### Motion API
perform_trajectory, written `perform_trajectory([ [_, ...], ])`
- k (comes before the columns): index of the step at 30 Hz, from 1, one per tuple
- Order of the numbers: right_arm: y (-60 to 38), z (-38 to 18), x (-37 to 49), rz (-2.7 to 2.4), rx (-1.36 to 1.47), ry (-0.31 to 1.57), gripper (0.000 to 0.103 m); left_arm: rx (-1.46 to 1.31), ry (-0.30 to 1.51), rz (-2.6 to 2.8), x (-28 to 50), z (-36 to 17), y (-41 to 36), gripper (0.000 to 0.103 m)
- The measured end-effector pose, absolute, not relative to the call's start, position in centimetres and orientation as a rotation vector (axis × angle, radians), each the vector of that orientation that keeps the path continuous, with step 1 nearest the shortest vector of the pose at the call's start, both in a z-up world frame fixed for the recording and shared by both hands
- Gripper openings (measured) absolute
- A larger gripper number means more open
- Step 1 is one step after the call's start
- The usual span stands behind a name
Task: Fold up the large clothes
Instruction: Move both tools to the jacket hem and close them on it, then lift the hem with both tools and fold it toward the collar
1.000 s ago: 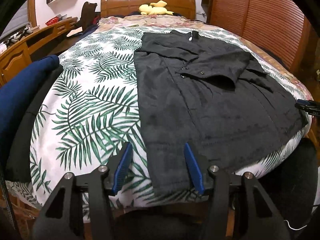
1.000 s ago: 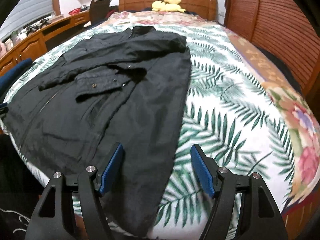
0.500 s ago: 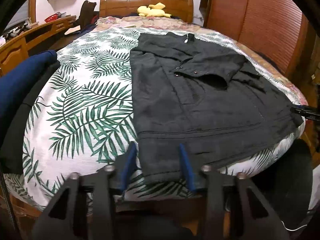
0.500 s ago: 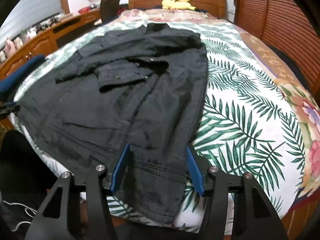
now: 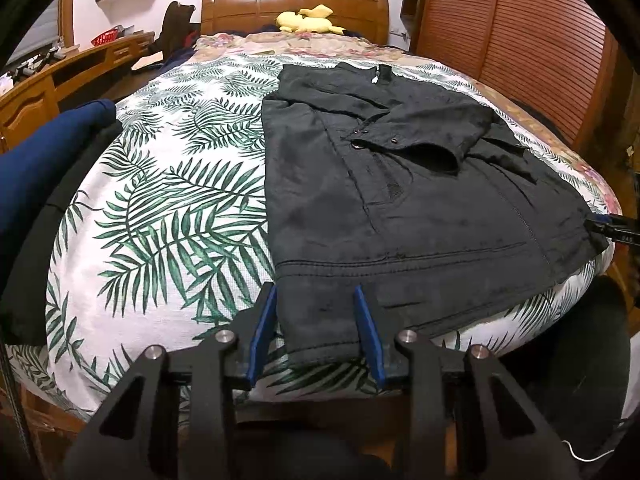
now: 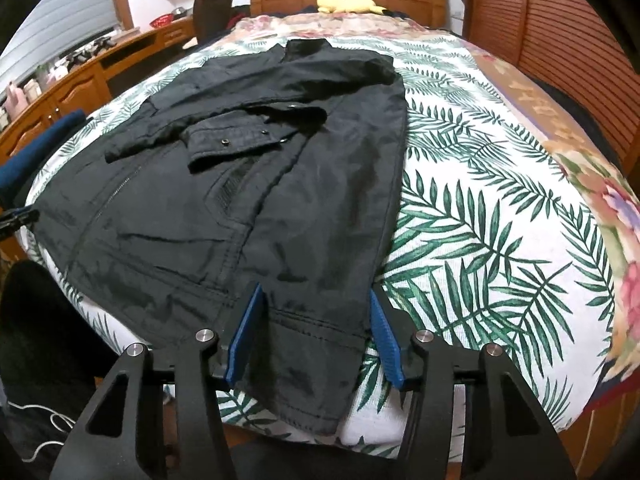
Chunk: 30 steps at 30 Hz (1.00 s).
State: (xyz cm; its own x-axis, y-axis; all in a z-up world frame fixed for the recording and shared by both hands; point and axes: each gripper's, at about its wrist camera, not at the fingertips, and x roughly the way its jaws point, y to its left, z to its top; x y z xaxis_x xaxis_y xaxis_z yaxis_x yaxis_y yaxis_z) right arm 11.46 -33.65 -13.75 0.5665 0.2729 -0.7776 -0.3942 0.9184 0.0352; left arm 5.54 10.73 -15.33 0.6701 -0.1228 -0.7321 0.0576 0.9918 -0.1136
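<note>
A black jacket (image 5: 400,208) lies flat on the leaf-print bed (image 5: 168,200), collar toward the headboard, one sleeve folded across its front. My left gripper (image 5: 316,320) sits at the near hem. Its blue pads stand partly apart, with the jacket's lower left corner lying between them. In the right wrist view, my right gripper (image 6: 314,332) straddles the other lower corner of the jacket (image 6: 280,184) in the same way. There too the pads stand apart and the fabric is not pinched. The hem hangs slightly over the bed's (image 6: 480,220) near edge.
A blue garment (image 5: 40,160) is heaped at the bed's left side, beside a wooden desk (image 5: 80,68). A slatted wooden wardrobe (image 5: 520,40) stands along the right. A yellow plush toy (image 5: 308,20) rests by the headboard (image 5: 296,4). A dark round shape (image 5: 580,340) sits below the bed's near right corner.
Both pairs of jaws have narrowed around the jacket's lower hem corners. The fabric now fills the gap between the pads on each side. The jacket has not shifted.
</note>
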Motion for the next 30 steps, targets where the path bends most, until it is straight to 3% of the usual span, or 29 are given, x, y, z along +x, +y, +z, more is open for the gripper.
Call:
perform_trajectory([
  [10,-33.3,-14.0,11.4,0.389,-0.154,0.885,0.055,-0.086,0.829,-0.097,5.4,-15.5,10.6,0.038],
  [12,-33.3,-14.1,11.4,0.391,-0.148,0.882,0.054,-0.076,0.820,-0.098,5.3,-15.3,10.5,0.028],
  [13,-33.2,-14.0,11.4,0.393,-0.151,0.879,0.052,-0.058,0.820,-0.093,5.2,-15.2,10.2,0.024],
  [16,-33.2,-13.7,11.7,0.396,-0.136,0.868,0.030,-0.064,0.798,-0.088,5.3,-14.4,10.2,0.002],
  [19,-32.9,-13.0,12.0,0.422,-0.118,0.848,0.016,-0.055,0.745,-0.097,5.0,-12.0,10.0,0.001],
  [30,-31.9,-1.2,11.6,0.448,-0.046,0.571,0.006,0.050,0.530,-0.097,5.3,-0.9,7.8,0.001],
])
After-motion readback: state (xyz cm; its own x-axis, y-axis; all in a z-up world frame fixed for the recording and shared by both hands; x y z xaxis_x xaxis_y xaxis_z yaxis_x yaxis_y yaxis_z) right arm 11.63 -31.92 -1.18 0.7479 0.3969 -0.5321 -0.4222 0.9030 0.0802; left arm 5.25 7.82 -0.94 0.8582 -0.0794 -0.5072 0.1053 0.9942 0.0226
